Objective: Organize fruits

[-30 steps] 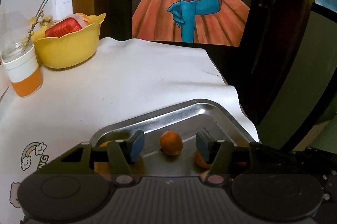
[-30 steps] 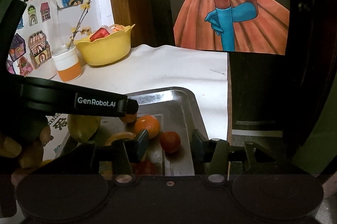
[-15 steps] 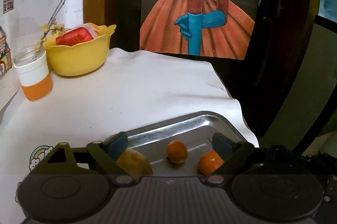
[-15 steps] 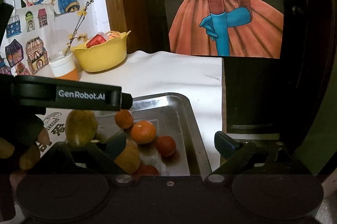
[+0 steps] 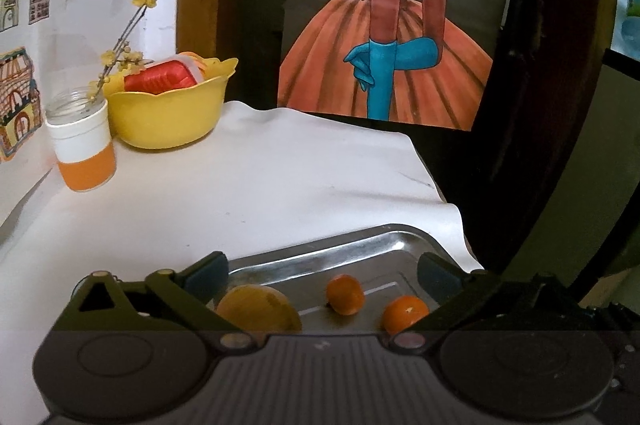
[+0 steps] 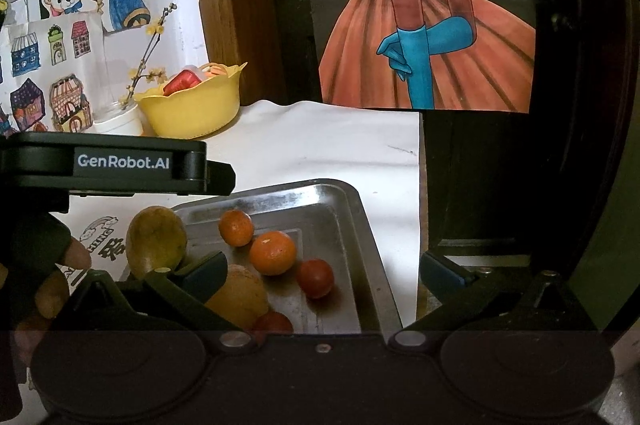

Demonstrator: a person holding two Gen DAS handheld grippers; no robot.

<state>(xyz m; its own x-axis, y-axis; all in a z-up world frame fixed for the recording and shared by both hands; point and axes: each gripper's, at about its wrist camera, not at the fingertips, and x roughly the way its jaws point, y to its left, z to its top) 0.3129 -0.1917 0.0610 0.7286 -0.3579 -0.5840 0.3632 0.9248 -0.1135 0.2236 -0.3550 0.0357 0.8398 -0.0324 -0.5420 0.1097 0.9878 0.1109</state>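
A steel tray (image 6: 352,225) on the white table holds the fruit. In the right wrist view I see a small orange (image 6: 236,227), a bigger orange (image 6: 273,252), a red tomato (image 6: 315,278), a second tomato (image 6: 272,323), a yellow-brown fruit (image 6: 238,299) and a greenish-yellow fruit (image 6: 156,241) at the tray's left rim. My right gripper (image 6: 323,271) is open above the tray, empty. The left wrist view shows the tray (image 5: 392,241), a yellow fruit (image 5: 258,309) and two oranges (image 5: 345,294) (image 5: 404,313). My left gripper (image 5: 323,275) hangs open and empty over them.
A yellow bowl (image 5: 168,113) with a red packet stands at the back left, beside a jar (image 5: 82,149) holding a flowering twig. The table ends just right of the tray. A hand (image 6: 60,277) holds the left gripper body at the left of the right wrist view.
Both grippers have opened wide from a narrow gap. Both have drawn back and up a little, so more of the tray and fruit shows.
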